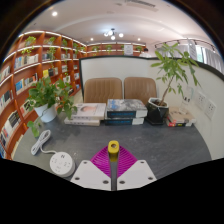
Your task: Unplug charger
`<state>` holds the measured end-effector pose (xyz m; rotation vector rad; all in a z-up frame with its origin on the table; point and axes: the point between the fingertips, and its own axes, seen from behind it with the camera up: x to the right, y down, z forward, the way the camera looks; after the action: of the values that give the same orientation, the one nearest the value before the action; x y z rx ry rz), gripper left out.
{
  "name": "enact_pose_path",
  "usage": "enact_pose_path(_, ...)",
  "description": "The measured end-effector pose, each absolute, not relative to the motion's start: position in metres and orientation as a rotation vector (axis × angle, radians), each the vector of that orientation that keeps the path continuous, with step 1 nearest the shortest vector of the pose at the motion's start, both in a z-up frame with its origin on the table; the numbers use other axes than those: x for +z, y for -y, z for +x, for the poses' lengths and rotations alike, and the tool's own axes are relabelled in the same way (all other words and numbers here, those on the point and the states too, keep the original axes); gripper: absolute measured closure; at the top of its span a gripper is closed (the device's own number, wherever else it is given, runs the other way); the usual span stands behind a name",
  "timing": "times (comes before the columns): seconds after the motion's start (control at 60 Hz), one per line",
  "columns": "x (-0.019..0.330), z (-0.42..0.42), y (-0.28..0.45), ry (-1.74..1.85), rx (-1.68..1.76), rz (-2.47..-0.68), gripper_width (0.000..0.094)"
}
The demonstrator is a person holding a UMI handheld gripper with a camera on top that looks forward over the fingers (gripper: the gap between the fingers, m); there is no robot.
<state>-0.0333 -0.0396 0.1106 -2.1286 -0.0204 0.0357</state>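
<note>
Library-ish room with tall bookshelves (30, 70) running up the 9 to 10 o'clock side, and a grey tabletop (120, 135) right in front. No obvious charger brick anywhere; the closest match is a round white puck-shaped thing (62, 163) at about 8 o'clock, just left of the fingers, with a white cable (41, 143) looping off toward the plant behind it. Can't tell what it plugs into.

Gripper (113, 166) sits at 6 o'clock, white fingers close together with only a narrow gap and the magenta pads (112, 160) showing between them. A small yellow bit (113, 147) sits at the tips, but I can't tell if it's being pinched or is just part of the tool.

Further out: stacks of books (110, 111) at 12 o'clock, two tan chairs (120, 90) behind them, a leafy potted plant (48, 97) at 10 o'clock and a taller one (172, 75) at 2 o'clock.
</note>
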Motion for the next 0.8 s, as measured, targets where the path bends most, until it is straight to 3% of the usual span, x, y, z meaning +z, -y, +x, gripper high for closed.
enact_pose_path(0.083,0.06,-0.027,0.051,0.029,0.09,-2.223,0.0889)
enact_pose_path(0.183,0.023,-0.027,0.057,0.05,0.155,-2.272,0.0889)
enact_pose_path(0.3,0.001,-0.034,0.056,0.049,0.227,-2.301,0.0865)
enact_pose_path(0.433,0.003,-0.034,0.049,0.008,0.271,-2.309,0.0803)
enact_pose_path(0.633,0.024,-0.009,0.044,-0.031,0.155,-2.282,0.0431)
enact_pose_path(0.717,0.051,-0.005,0.049,-0.051,0.138,-2.244,0.0316)
enact_pose_path(0.8,0.085,-0.005,0.061,-0.071,0.114,-2.207,0.0126)
